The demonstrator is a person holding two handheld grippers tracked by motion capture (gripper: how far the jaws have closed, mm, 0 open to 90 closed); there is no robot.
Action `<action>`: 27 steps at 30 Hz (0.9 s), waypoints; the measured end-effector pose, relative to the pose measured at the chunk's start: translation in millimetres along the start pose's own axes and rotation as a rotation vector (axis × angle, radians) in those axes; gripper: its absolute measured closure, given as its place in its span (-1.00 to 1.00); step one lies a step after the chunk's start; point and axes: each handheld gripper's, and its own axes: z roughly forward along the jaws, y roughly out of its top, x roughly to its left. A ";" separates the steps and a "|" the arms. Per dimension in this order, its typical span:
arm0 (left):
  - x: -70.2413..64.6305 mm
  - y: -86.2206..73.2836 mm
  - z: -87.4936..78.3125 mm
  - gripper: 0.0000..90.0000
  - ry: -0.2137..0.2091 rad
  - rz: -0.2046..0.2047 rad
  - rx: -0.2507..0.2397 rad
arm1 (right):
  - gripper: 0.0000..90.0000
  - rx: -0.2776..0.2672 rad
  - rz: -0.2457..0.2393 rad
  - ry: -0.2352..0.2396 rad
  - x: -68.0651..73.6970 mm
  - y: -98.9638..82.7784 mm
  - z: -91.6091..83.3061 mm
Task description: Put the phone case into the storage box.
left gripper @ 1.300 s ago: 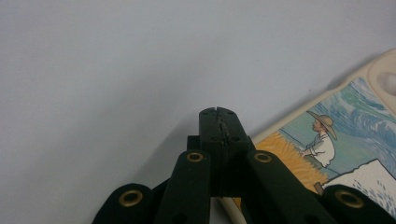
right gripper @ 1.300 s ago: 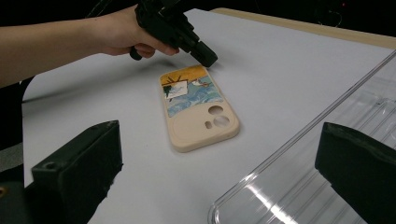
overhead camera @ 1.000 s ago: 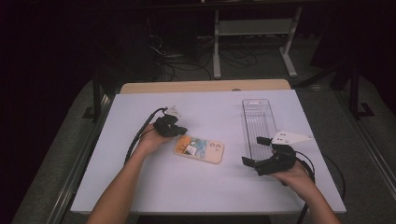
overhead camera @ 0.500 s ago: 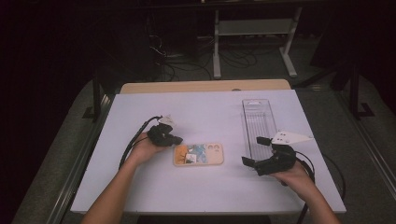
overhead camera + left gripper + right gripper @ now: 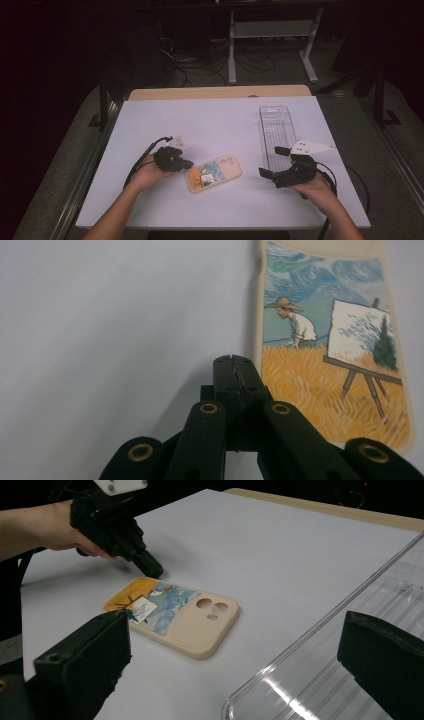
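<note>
The flat rectangular phone case (image 5: 213, 173) has a cream-beige rim and camera surround; its back carries a painted scene of swirling blue sky, golden-orange field, a figure in a straw hat and white shirt, and a white canvas on a brown easel with a dark green tree. The counter (image 5: 215, 125) is pale lavender-white with a tan wooden far edge. The long clear plastic tray (image 5: 278, 132) is colourless. Both claws, left (image 5: 186, 164) and right (image 5: 271, 161), are matt black, with brass-coloured rivets on the left one

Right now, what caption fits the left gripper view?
Shut left tool beside a painted phone case on the white table.
</note>
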 end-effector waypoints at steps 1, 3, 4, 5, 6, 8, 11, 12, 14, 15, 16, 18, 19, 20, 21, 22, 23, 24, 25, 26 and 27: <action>-3.0 -1.4 -0.8 1.00 -0.003 0.005 0.003 | -0.99 0.000 0.001 -0.001 0.1 0.0 0.0; -8.7 -3.6 -2.1 1.00 -0.008 0.020 0.010 | -0.99 0.000 -0.002 -0.004 0.5 -0.1 0.0; -10.1 -4.2 -2.7 1.00 -0.006 0.024 0.009 | -0.99 -0.002 0.001 -0.004 0.8 -0.1 0.1; -9.4 -5.1 -4.0 1.00 0.003 0.035 0.012 | -0.99 0.001 -0.002 -0.006 0.7 0.0 -0.2; -8.8 -5.9 -5.3 1.00 0.006 0.027 0.008 | -0.99 0.000 -0.002 -0.007 0.6 -0.1 -0.1; -7.8 -7.2 -7.4 1.00 0.008 0.004 -0.019 | -0.99 0.003 -0.002 -0.008 0.8 0.0 -0.1; -8.0 -6.6 -12.7 0.92 0.003 -0.015 -0.050 | -0.99 0.001 -0.007 -0.008 0.9 -0.2 0.4; -9.7 -5.9 -17.3 0.86 -0.007 -0.042 -0.092 | -0.99 0.004 -0.006 -0.011 0.9 0.0 0.1; -10.0 -5.3 -20.8 0.73 -0.003 -0.030 -0.104 | -0.99 0.004 -0.006 -0.011 0.8 -0.1 0.2; -11.9 -4.9 -27.9 0.61 0.005 -0.030 -0.133 | -0.99 0.004 -0.005 -0.012 0.8 -0.1 0.3; -11.9 -4.9 -27.9 0.51 0.005 -0.030 -0.133 | -0.99 0.004 -0.006 -0.012 0.9 -0.1 0.3; -13.4 -5.3 -34.9 0.36 -0.001 -0.028 -0.164 | -0.99 0.004 -0.006 -0.014 0.9 -0.1 0.3; -15.9 -6.6 -41.3 0.25 -0.011 -0.047 -0.176 | -0.99 0.004 -0.007 -0.014 1.0 -0.1 0.4; -16.8 -7.6 -44.7 0.20 -0.005 -0.040 -0.184 | -0.99 0.004 -0.008 -0.014 1.1 -0.1 0.5; -17.1 -8.7 -48.1 0.14 -0.004 -0.034 -0.196 | -0.99 0.001 -0.010 -0.013 1.0 -0.2 0.8; -19.4 -10.3 -51.0 0.07 -0.007 -0.060 -0.213 | -0.99 0.004 -0.009 -0.015 1.1 -0.1 0.5; -20.6 -12.0 -54.0 0.03 -0.002 -0.064 -0.222 | -0.99 0.004 -0.008 -0.014 1.0 -0.1 0.5; -22.2 -13.9 -56.7 -0.03 0.008 -0.066 -0.232 | -0.99 0.004 -0.008 -0.014 1.0 -0.1 0.5; -23.7 -16.2 -59.5 -0.11 0.017 -0.069 -0.237 | -0.99 0.004 -0.008 -0.014 1.0 -0.2 0.4; -24.6 -18.5 -61.9 -0.15 0.023 -0.068 -0.243 | -0.99 0.005 -0.008 -0.014 0.9 -0.2 0.3; -25.3 -21.6 -65.4 -0.20 0.032 -0.064 -0.243 | -0.99 0.004 -0.008 -0.014 0.8 -0.2 0.3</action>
